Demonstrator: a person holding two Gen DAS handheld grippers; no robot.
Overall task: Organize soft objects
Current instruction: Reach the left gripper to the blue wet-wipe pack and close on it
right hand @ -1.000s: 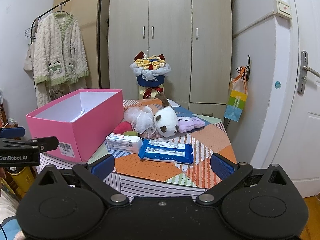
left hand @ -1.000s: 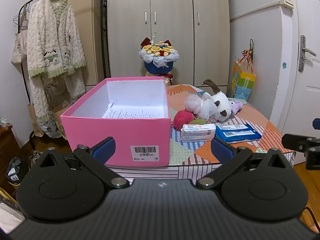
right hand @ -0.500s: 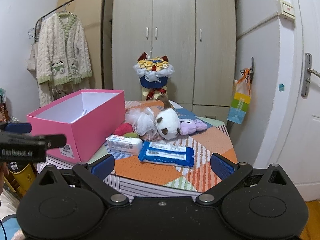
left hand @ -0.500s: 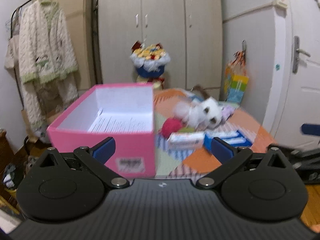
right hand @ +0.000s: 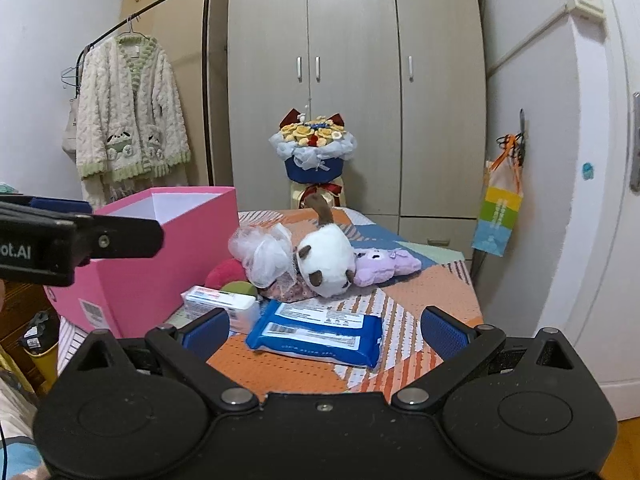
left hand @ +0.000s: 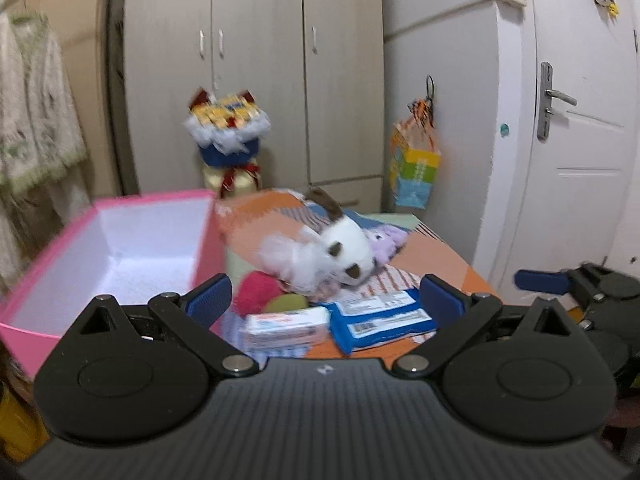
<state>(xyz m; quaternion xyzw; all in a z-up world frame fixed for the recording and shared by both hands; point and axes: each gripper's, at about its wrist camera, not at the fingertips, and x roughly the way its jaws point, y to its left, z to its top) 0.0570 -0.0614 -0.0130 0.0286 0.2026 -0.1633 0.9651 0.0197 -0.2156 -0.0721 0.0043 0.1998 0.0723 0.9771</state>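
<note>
I have the pink box standing open-topped at the bench's left to take the soft toys, the white plush heaped just right of it, both grippers' jaws spread empty at the near edge

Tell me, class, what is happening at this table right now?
A person holds two grippers before a patchwork table of soft things. The left gripper and right gripper are both open and empty. The pink box stands open at the left. Beside it lie a white plush toy, a purple plush, a mesh puff, a blue wipes pack and a white tissue pack. Nothing is gripped yet.
</note>
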